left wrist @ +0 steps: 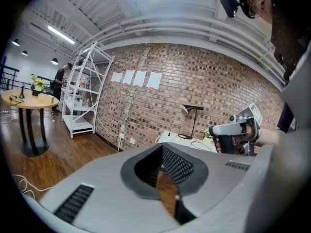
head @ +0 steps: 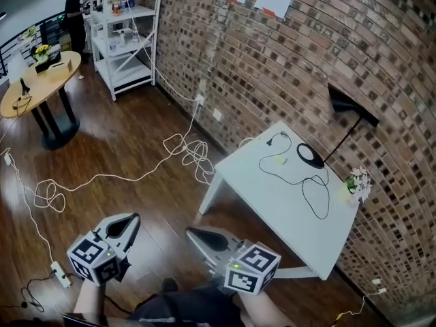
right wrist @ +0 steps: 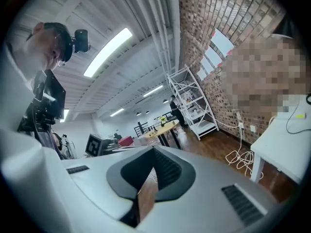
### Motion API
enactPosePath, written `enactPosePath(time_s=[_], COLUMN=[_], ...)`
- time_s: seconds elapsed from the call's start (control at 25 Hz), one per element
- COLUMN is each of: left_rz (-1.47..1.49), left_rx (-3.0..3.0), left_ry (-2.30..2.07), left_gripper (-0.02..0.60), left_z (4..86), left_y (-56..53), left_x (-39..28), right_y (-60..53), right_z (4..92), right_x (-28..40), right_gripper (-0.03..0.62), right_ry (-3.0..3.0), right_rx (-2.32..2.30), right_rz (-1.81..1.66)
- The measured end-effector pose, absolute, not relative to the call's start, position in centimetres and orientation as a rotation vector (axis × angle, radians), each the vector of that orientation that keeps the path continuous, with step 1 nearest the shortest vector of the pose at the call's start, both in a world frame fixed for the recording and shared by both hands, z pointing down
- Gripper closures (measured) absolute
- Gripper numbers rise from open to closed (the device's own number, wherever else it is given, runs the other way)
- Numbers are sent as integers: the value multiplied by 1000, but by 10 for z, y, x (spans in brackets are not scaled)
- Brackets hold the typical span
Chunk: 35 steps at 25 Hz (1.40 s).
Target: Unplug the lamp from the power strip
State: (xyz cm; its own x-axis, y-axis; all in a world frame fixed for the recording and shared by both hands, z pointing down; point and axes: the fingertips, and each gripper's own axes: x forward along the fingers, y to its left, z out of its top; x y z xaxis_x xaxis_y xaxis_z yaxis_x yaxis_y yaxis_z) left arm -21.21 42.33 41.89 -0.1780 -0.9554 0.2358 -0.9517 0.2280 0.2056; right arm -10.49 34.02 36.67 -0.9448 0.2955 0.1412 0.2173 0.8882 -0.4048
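Observation:
A black desk lamp point(head: 349, 107) stands on its round base point(head: 309, 155) at the far side of a white table point(head: 272, 203) against the brick wall. Its black cord point(head: 310, 186) loops over the tabletop and ends in a plug point(head: 274, 140) near the far left corner. A white power strip point(head: 60, 273) lies on the floor at lower left, far from the table. My left gripper point(head: 131, 223) and right gripper point(head: 193, 235) hang over the wood floor short of the table, both shut and empty. The left gripper view shows the lamp point(left wrist: 193, 114) ahead.
A white cable point(head: 187, 152) runs from a wall outlet point(head: 199, 101) and coils over the floor near the table's left leg. A small flower pot point(head: 357, 181) sits on the table's right edge. A round wooden table point(head: 41, 84) and white shelving point(head: 126, 33) stand far left.

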Motion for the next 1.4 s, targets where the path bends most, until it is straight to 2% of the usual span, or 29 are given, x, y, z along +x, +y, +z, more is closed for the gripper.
enactPosePath(time_s=[0.44,0.96,1.4], left_rz=[64,203,377], left_rx=[1902,1936,2037], left_ry=[-2137,-2044,-1979], left_gripper=[589,591,591], left_z=[405,401,396], left_y=[323,160,62], left_x=[-220,-204,-192], right_y=[251,100,20], right_z=[378,402,405], right_x=[-105,-104,-99], right_gripper=[588,588,588], right_ry=[-2898,-2855,-2874], right_rx=[-229,-211,-134], right_rz=[543,597,607])
